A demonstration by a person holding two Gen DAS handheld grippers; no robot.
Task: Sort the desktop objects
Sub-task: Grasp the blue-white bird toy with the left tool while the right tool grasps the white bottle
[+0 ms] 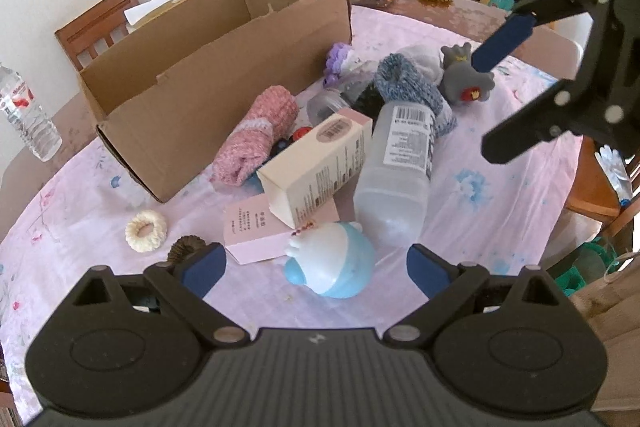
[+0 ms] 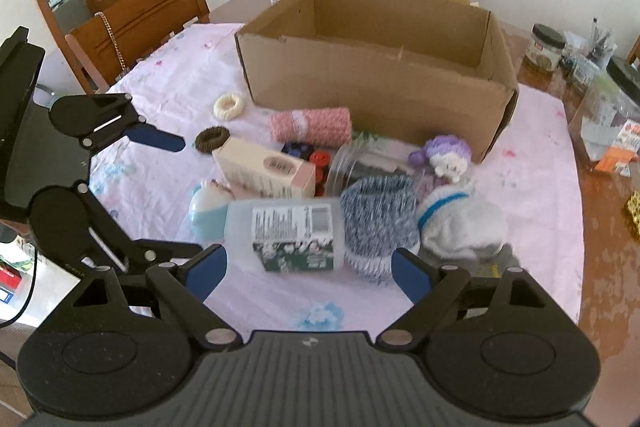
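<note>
Leftmost in the right wrist view, the left gripper (image 2: 168, 187) hangs over the pink flowered tablecloth (image 2: 168, 67) with its blue-padded jaws spread wide, holding nothing. Just beyond it lie a cream knitted hair ring (image 2: 227, 106) and a dark brown scrunchie (image 2: 212, 139), near each other but apart. Behind them the open brown cardboard box (image 2: 372, 75) stands on the cloth, with no sorted item visible inside. Against its near wall rests a rolled pink knitted cloth (image 2: 310, 125). In the heap in front, a cream and pink carton (image 2: 264, 171) leans over a clear plastic bottle with a printed label (image 2: 286, 231), which lies on its side, its base beside a pale blue and white round toy (image 2: 206, 211). Next comes a blue-white speckled knitted sock (image 2: 378, 219), touching a white sock with a blue stripe (image 2: 460, 223); a purple plush toy (image 2: 446, 153) sits behind them. Nearest the camera, the right gripper (image 2: 308, 269) is also wide open and empty, its jaws flanking the bottle and speckled sock without touching them.
</note>
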